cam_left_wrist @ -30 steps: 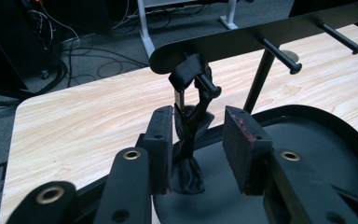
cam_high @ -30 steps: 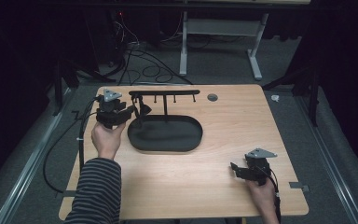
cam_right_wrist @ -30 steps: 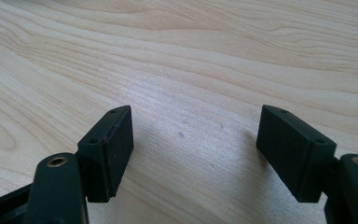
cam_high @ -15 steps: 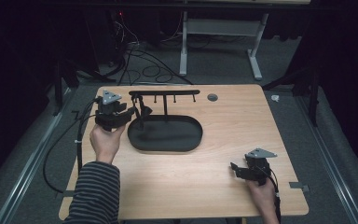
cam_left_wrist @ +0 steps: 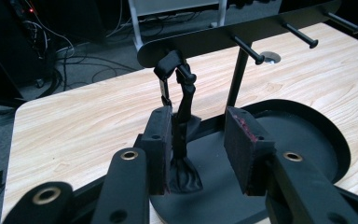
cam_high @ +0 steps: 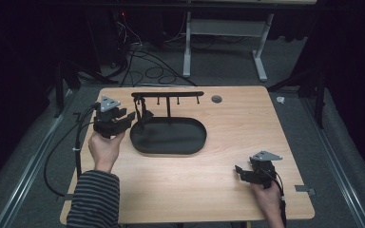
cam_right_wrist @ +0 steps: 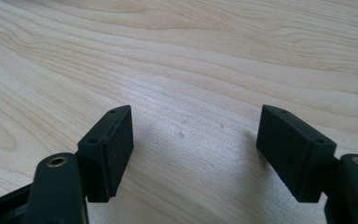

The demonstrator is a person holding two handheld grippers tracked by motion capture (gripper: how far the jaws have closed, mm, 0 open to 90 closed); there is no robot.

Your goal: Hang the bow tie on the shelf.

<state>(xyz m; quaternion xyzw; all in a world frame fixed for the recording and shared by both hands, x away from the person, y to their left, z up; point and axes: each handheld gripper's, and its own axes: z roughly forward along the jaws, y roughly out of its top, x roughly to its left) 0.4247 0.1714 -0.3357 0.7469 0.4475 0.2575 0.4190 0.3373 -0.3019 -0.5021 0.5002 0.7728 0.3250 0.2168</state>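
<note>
A: Please start with what is nearest. How do the jaws of the left gripper (cam_left_wrist: 198, 154) stand?

B: In the left gripper view they rise from the bottom edge and are about half open. Their pads are flat, dark blocks; the right one has a reddish, worn edge. Between them hangs a black strap (cam_left_wrist: 182, 135), soft like fabric. It lies against the left pad, while the right pad is clearly apart from it, so the jaws do not press it.

A: Where is this strap fixed?

B: Its upper loop goes over the first peg of a black rack (cam_left_wrist: 242, 32), a flat matte bar with round-headed pegs on a thin post, in the upper middle of the frame. Its lower end falls into the oval black tray (cam_left_wrist: 317, 135) under the rack.

A: And the right gripper (cam_right_wrist: 196, 154)?

B: Its jaws are wide open and hold nothing. Under them is the light wooden table (cam_right_wrist: 191, 56), smooth, with wavy grain.

A: What about the high view?

B: There the left gripper (cam_high: 128, 118) is at centre left, beside the strap (cam_high: 140, 114); the right gripper (cam_high: 240, 171) is at lower right, well apart from the tray (cam_high: 171, 137).
</note>
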